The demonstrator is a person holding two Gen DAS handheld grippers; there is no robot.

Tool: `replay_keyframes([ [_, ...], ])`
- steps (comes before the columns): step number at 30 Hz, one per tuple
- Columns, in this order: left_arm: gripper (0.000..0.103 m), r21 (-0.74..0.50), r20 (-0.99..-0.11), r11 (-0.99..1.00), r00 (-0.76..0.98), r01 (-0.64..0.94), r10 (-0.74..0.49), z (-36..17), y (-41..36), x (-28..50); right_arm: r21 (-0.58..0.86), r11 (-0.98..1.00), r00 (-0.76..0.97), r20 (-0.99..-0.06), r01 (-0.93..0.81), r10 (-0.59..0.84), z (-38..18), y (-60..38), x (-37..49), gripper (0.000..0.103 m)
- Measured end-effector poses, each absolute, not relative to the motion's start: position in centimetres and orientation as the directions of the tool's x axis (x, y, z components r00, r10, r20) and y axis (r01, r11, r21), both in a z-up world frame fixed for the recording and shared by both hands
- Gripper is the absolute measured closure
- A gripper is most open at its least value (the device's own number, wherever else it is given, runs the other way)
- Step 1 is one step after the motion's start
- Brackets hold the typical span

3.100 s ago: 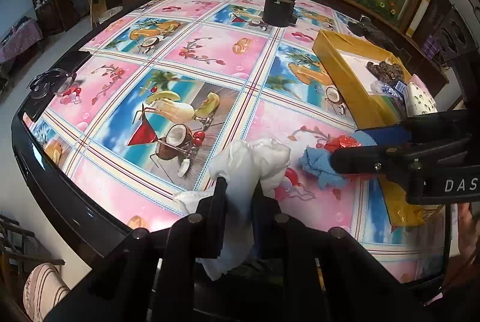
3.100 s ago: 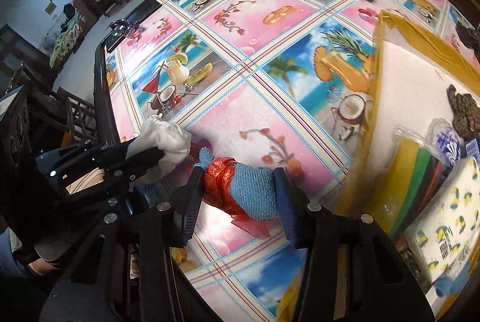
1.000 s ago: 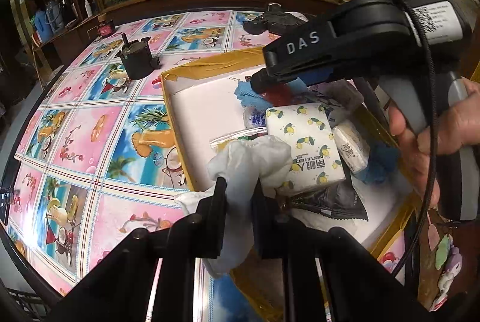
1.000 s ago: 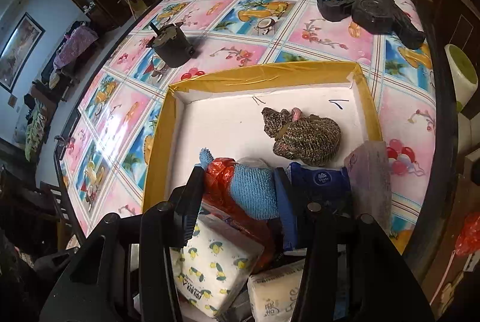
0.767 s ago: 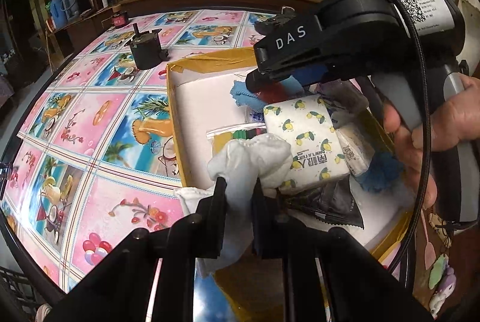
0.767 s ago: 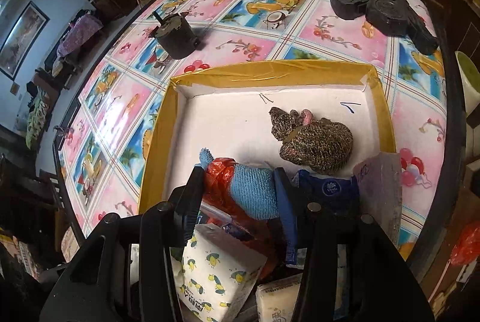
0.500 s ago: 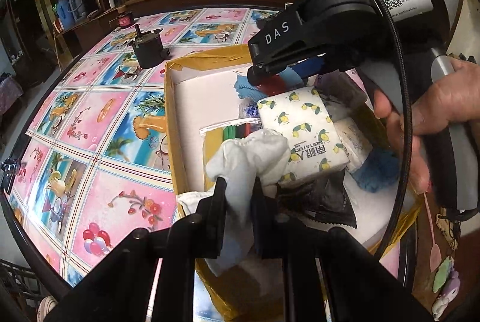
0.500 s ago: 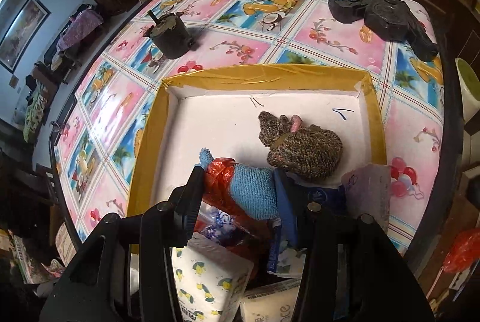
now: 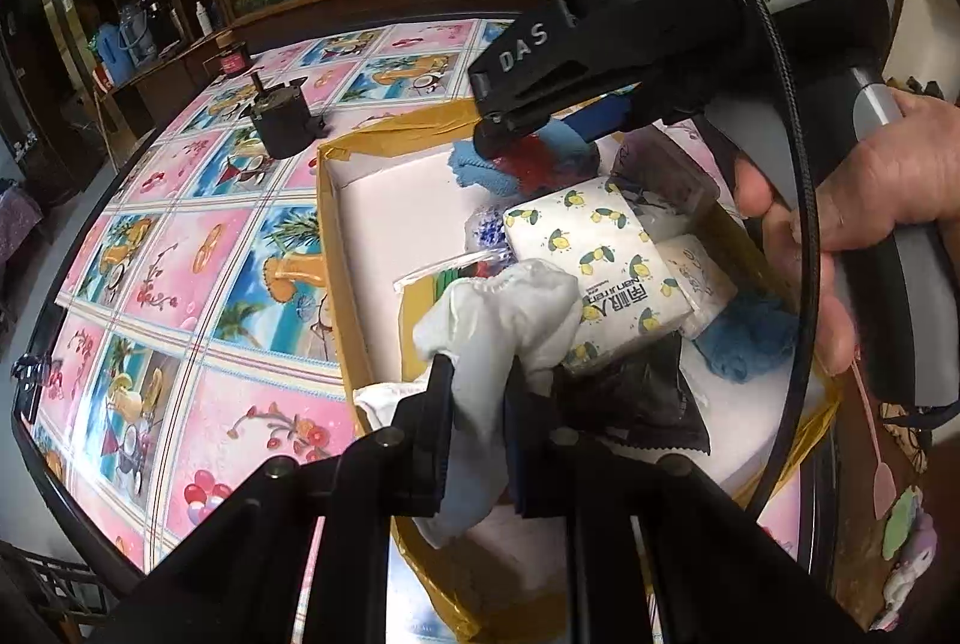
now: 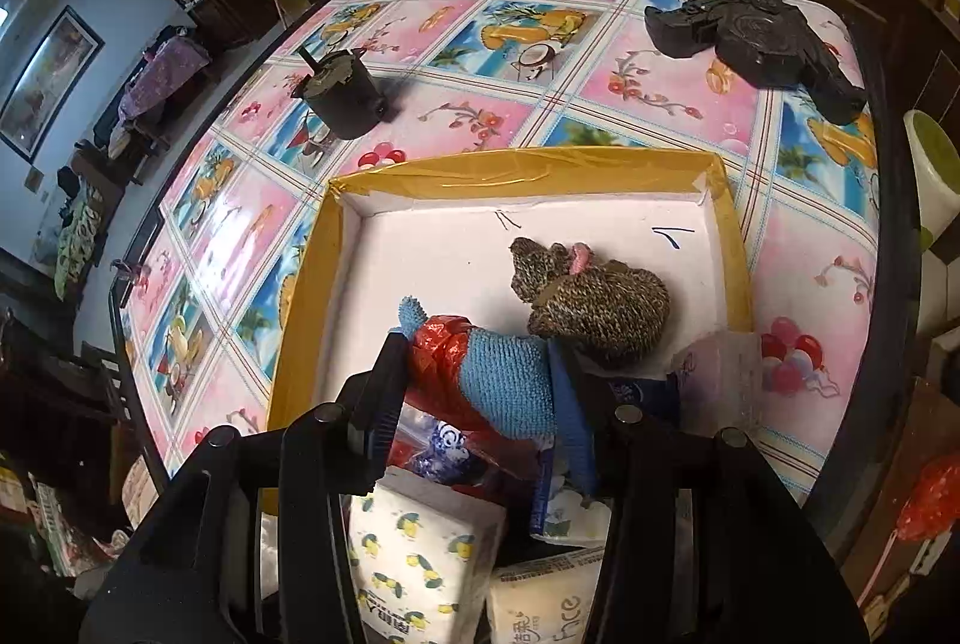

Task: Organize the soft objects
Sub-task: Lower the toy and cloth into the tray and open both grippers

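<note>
My left gripper [image 9: 477,380] is shut on a white cloth [image 9: 504,308] and holds it over the near left corner of the yellow-rimmed white box [image 9: 327,200]. My right gripper [image 10: 474,350] is shut on a blue knitted cloth with red plastic [image 10: 504,374] and holds it above the box [image 10: 522,176]. In the left wrist view the right gripper [image 9: 540,134] hangs over the box's far side with the blue cloth [image 9: 480,170]. A lemon-print tissue pack [image 9: 600,248] lies in the box; it also shows in the right wrist view [image 10: 420,560].
The box also holds a brown knitted toy [image 10: 594,290], a second tissue pack [image 10: 546,608], a blue fluffy cloth [image 9: 750,338] and a dark wrapper [image 9: 636,398]. On the fruit-print tablecloth stand a black pot [image 10: 345,95] and a black gadget [image 10: 756,38].
Both grippers came from the open tablecloth to over the box, each still holding its cloth. In the last second the left gripper crept further over the box's near corner.
</note>
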State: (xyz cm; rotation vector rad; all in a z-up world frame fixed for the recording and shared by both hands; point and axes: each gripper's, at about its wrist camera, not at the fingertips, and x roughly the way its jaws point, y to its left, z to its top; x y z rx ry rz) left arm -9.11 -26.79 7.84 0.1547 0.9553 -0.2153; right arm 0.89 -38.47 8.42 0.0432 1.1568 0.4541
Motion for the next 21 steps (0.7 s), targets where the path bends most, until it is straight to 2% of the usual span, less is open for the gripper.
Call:
replay_keyframes([
  [7,0.089,-0.024,-0.822,0.959,0.540,0.283,-0.180,6.8,-25.6,-7.0,0.171,0.920,0.298,-0.912,-0.352,0.283,7.4,-34.8,2.7,0.057],
  [21,0.088,-0.048,-0.820,0.931,0.518,0.361,-0.243,6.4,-24.2,-5.8,0.113,0.937,0.254,-0.945,-0.330,0.204,4.7,-30.8,5.0,0.057],
])
